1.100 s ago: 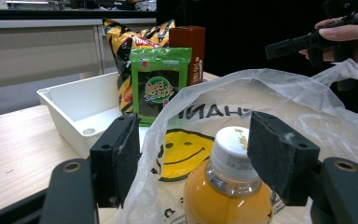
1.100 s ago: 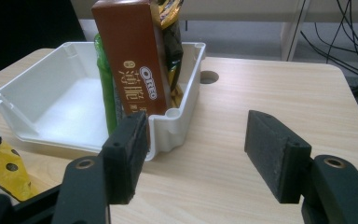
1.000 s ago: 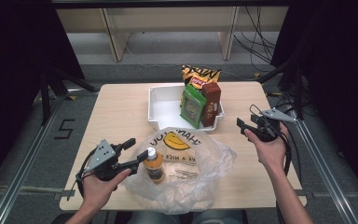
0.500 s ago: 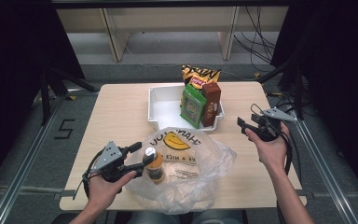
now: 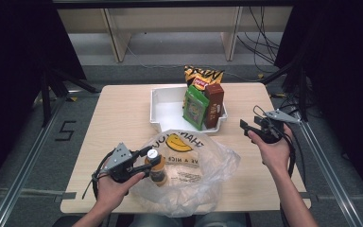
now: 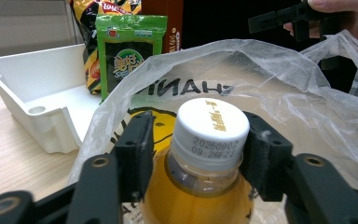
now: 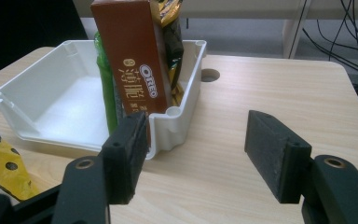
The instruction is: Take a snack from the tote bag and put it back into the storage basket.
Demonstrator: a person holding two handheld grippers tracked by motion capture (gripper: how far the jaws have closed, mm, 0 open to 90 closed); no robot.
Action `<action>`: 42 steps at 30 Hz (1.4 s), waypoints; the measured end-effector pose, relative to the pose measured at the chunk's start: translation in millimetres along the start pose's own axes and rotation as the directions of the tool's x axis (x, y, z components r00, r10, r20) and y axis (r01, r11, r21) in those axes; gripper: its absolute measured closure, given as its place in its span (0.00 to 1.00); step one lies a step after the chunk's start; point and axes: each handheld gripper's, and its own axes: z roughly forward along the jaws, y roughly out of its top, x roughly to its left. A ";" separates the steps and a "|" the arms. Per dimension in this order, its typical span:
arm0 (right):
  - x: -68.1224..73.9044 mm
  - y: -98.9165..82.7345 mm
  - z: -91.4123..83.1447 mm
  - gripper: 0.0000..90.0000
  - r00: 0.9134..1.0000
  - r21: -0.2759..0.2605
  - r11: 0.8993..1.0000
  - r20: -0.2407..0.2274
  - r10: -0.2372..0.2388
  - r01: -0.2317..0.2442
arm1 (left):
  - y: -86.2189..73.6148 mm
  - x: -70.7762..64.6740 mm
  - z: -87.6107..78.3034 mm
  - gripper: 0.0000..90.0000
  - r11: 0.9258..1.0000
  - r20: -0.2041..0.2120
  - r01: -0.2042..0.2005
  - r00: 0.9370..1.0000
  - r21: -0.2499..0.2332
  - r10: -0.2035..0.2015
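Bottle (image 6: pixel 208 163) of orange drink stood upright at the near left of the surface (image 5: pixel 118 118), at the mouth of the crumpled plastic bag (image 5: pixel 194 165), and it sat between the two black jaws of the left gripper (image 6: pixel 196 154). Those jaws had just been closing in on it, one pad at each side of the neck below the white cap (image 6: pixel 212 126). In the left gripper view the right pad appeared to touch the cap's edge, while a sliver of gap seemed to remain at the left pad, so I would judge the grip as nearly made rather than firm. Taking it at the neck, under the wider cap, would likely keep the bottle from slipping when lifted.

Right gripper (image 7: pixel 196 154) was held over the right side of the surface with its jaws spread and nothing between them, aimed toward the white tray (image 7: pixel 37 88). It seemed to be waiting, well apart from the bag.

Beyond the bag, the tray sat mid-surface with its left part bare. A green snack packet (image 5: pixel 194 106) and a brown biscuit box (image 5: pixel 213 104) stood upright against its right wall, a yellow chip bag (image 5: pixel 202 75) behind them. Packed to one side, they left room, so the bottle probably belonged in that free space.
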 end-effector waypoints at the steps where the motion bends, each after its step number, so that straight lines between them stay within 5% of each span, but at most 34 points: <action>1: -1.5 0.5 -0.3 0.44 1.000 0.003 1.000 0.005 -0.019 0.019 | 0.0 -1.0 -0.1 0.59 1.000 -0.003 -0.005 1.000 0.001 0.005; 8: -5.8 0.6 0.7 0.44 1.000 -0.014 1.000 -0.009 -0.022 0.022 | 2.4 -3.7 -1.2 0.65 0.998 -0.015 -0.069 0.997 0.004 0.069; 9: -2.7 -0.1 0.3 0.44 1.000 -0.007 1.000 -0.002 0.011 -0.011 | 2.3 -4.4 -1.2 0.65 0.998 -0.014 -0.066 0.998 0.004 0.066; 14: -2.2 -0.2 -0.1 0.44 1.000 0.008 1.000 0.015 0.009 -0.009 | 3.4 -6.2 -2.1 0.65 0.998 0.001 -0.061 0.998 0.009 0.061; 16: -5.5 0.4 0.9 0.44 0.999 -0.015 0.999 0.003 -0.037 0.037 | 4.7 -7.0 -2.4 0.65 0.998 0.010 -0.060 0.998 0.006 0.060; 26: -3.0 0.1 0.1 0.44 1.000 0.012 1.000 0.008 -0.010 0.010 | 21.7 -10.0 0.4 0.65 0.997 0.030 -0.060 0.998 -0.039 0.061; 34: -6.9 -0.3 1.4 0.44 0.999 -0.017 0.999 -0.006 -0.041 0.041 | 35.6 -9.9 3.8 0.65 0.996 0.042 -0.055 0.997 -0.064 0.057; 41: -6.9 -0.2 0.4 0.44 1.000 -0.011 1.000 -0.007 -0.028 0.028 | 48.2 -7.0 6.4 0.65 0.995 0.049 -0.060 0.997 -0.080 0.064; 42: -2.9 -0.6 -0.3 0.44 1.000 -0.007 1.000 -0.001 0.018 -0.018 | 49.9 -7.0 7.1 0.65 0.995 0.054 -0.060 0.996 -0.082 0.065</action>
